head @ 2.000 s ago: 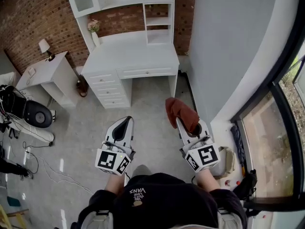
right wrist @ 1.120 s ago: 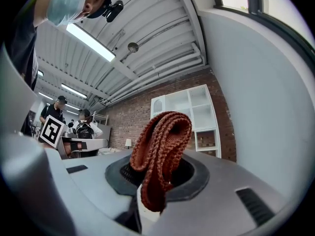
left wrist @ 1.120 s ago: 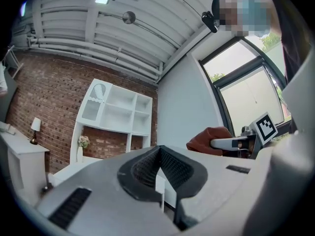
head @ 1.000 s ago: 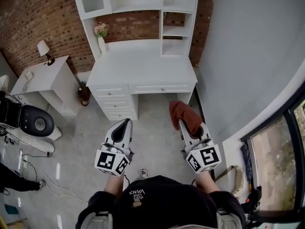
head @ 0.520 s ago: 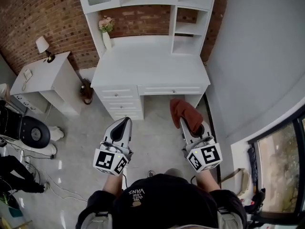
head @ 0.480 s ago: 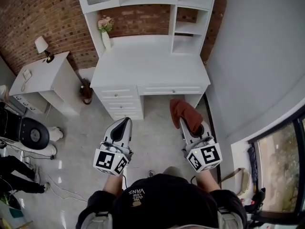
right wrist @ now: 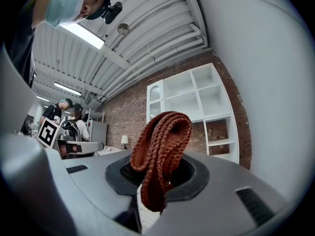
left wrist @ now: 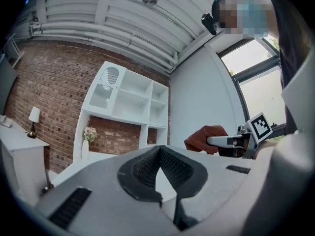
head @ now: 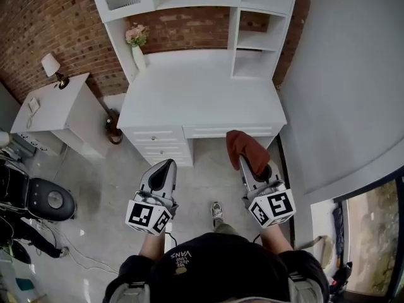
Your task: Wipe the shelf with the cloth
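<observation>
Right gripper (head: 247,164) grips cloth (head: 242,145) — left gripper (head: 166,165) closed, level alongside

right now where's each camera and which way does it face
Head view: on the person's head, looking steeply down at the white desk; torso, left gripper and right gripper show.
Left gripper view: on the left gripper, facing the shelf unit along its own shut jaws.
Right gripper view: on the right gripper, facing the shelf unit; its jaws clamp the rust cloth.
Shared: head and left gripper views both show the cloth-holding right gripper.
</observation>
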Tool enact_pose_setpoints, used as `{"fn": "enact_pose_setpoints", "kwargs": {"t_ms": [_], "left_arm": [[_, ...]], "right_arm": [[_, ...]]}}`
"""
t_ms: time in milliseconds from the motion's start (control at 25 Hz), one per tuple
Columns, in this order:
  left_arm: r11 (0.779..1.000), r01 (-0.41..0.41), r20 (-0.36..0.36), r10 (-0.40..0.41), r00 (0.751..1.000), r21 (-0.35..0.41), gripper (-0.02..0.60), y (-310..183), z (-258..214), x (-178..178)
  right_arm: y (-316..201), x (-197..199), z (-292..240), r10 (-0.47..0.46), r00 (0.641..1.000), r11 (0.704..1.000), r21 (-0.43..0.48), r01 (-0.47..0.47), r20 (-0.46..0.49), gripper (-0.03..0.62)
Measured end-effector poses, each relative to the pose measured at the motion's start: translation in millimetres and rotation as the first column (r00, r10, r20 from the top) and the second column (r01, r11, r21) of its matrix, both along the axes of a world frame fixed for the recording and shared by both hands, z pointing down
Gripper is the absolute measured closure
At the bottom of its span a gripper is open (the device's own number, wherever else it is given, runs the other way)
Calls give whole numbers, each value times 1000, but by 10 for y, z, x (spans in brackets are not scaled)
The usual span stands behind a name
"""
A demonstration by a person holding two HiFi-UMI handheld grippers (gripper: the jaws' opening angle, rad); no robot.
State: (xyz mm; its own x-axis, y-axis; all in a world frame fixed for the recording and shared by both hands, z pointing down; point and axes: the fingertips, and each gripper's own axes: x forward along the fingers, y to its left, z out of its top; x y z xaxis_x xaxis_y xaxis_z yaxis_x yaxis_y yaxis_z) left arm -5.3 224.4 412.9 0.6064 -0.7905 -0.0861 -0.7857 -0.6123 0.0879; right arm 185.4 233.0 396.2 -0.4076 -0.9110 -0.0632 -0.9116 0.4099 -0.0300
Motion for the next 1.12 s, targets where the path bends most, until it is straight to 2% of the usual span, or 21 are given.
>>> {"fn": "enact_pose_setpoints", "kwargs": {"t_ms": [240, 480, 880, 1120], "left_arm": [[998, 39, 5, -40, 999, 57, 575, -753, -141, 186], [993, 103, -5, -103, 995, 62, 575, -1277, -243, 255], [978, 205, -15, -205, 979, 24, 575, -1758, -78, 188], [982, 187, -20, -187, 982, 7, 575, -2109, 59, 135]], "right_arm": [[-821, 172, -77, -44, 999, 998, 40, 44, -3, 503], [-1490, 240, -229, -108, 994, 992, 60, 109, -17, 503], [-2169, 262, -150, -178, 984, 983, 48, 178, -4, 503], [-2514, 160, -50, -173, 985, 984, 39, 174, -23, 503]]}}
